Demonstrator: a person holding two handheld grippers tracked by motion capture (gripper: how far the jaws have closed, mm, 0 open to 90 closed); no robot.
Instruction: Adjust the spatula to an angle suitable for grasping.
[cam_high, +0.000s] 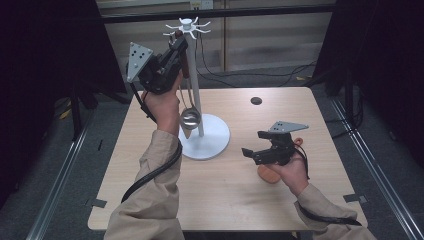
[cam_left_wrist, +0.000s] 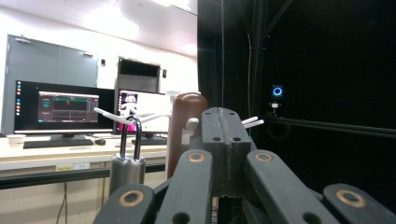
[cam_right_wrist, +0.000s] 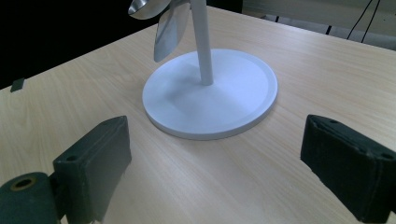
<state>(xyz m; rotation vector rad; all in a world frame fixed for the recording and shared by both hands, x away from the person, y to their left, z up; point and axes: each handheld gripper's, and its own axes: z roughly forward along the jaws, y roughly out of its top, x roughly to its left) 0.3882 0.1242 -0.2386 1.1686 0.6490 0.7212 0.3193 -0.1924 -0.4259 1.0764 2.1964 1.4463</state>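
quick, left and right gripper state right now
left gripper: jaws closed together up by the rack's hooks; whether they pinch anything cannot be told.
right gripper: jaws open, holding nothing, low over the table.

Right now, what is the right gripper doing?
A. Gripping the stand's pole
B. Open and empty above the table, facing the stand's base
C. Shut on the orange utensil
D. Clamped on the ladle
B: in the right gripper view, the right gripper has its jaws wide apart with only bare table between them, and the white stand's base lies ahead.
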